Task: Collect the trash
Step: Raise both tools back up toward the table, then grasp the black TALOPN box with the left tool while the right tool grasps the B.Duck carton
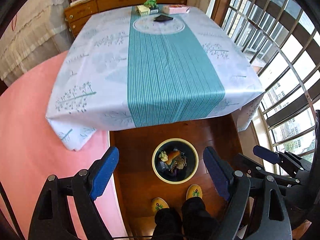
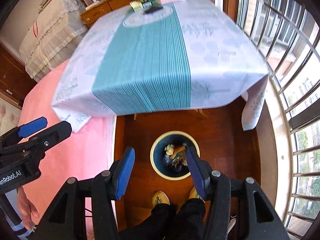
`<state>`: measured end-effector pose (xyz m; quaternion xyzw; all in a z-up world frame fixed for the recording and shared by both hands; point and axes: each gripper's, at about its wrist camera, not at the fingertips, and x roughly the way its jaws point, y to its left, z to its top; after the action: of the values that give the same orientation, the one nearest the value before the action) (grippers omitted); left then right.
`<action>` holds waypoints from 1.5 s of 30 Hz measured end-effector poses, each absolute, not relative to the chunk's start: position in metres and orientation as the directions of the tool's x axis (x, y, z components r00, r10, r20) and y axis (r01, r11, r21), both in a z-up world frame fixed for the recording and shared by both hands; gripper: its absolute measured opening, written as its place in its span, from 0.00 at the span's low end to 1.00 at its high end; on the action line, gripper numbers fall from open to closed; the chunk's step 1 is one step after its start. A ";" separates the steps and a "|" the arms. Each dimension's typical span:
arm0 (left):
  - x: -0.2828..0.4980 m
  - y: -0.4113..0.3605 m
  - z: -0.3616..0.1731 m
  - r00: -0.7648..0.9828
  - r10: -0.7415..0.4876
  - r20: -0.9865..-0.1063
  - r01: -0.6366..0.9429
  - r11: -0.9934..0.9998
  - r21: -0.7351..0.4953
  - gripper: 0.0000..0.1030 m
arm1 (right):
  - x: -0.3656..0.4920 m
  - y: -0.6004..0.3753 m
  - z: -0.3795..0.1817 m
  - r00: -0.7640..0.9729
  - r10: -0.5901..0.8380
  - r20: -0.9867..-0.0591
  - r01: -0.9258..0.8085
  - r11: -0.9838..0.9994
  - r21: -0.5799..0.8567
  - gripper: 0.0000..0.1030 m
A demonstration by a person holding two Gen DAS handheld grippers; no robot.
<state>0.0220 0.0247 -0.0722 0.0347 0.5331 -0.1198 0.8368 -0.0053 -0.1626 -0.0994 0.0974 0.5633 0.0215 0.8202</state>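
Observation:
A round bin [image 1: 197, 161] with a cream rim stands on the wooden floor below the table's near edge; it shows in the right wrist view too [image 2: 153, 160]. Crumpled trash [image 1: 174, 160] lies inside it [image 2: 176, 156]. My left gripper [image 1: 161, 172] is open and empty, held high above the bin. My right gripper [image 2: 161, 172] is open and empty too, also above the bin. The right gripper shows at the right of the left wrist view [image 1: 266, 156]. The left gripper shows at the left of the right wrist view [image 2: 46, 126].
A table with a white and teal striped cloth [image 1: 168, 70] fills the middle. Boxes, a dark flat object [image 1: 163, 18] and a green packet [image 1: 151, 2] sit at its far end. A pink bed [image 1: 30, 130] lies left, barred windows [image 1: 280, 50] right. My slippered feet [image 1: 194, 192] stand by the bin.

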 end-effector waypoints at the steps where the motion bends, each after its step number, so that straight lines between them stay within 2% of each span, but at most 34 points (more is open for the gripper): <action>1: 0.021 0.027 -0.059 0.421 -0.171 -0.891 0.249 0.966 -0.067 0.83 | -0.006 -0.161 -0.088 0.384 0.136 -0.913 0.071 0.982 0.176 0.53; 8: 0.016 0.039 0.014 0.543 -0.214 -0.812 0.306 0.951 -0.045 0.84 | -0.004 -0.154 -0.020 0.498 0.087 -0.863 0.073 0.987 0.142 0.53; 13: 0.027 0.048 0.046 0.600 -0.252 -0.759 0.325 0.944 -0.056 0.84 | 0.005 -0.152 0.020 0.572 0.043 -0.819 0.065 0.993 0.097 0.53; 20: 0.062 0.043 0.074 0.642 -0.265 -0.719 0.341 0.939 -0.041 0.84 | 0.038 -0.159 0.043 0.611 0.032 -0.791 0.048 0.996 0.078 0.53; 30: 0.162 0.002 0.050 0.614 -0.212 -0.760 0.332 0.943 0.005 0.85 | 0.165 -0.201 0.027 0.594 0.072 -0.801 0.001 0.996 0.090 0.53; 35: 0.260 -0.038 0.026 0.531 -0.203 -0.823 0.284 0.957 -0.053 0.85 | 0.258 -0.233 0.005 0.555 0.120 -0.823 -0.051 0.993 0.111 0.53; 39: 0.344 -0.071 -0.003 0.467 -0.151 -0.871 0.236 0.971 -0.042 0.85 | 0.329 -0.261 -0.019 0.506 0.160 -0.848 -0.083 0.987 0.136 0.53; 45: 0.458 -0.100 -0.067 0.327 -0.142 -0.934 0.202 0.976 -0.077 0.85 | 0.416 -0.290 -0.066 0.453 0.182 -0.873 -0.133 0.982 0.136 0.53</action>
<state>0.4582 -0.0999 -0.0666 0.0264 0.5704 -0.1055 0.8142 0.4156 -0.2900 -0.0661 0.0241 0.5148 0.0924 0.8520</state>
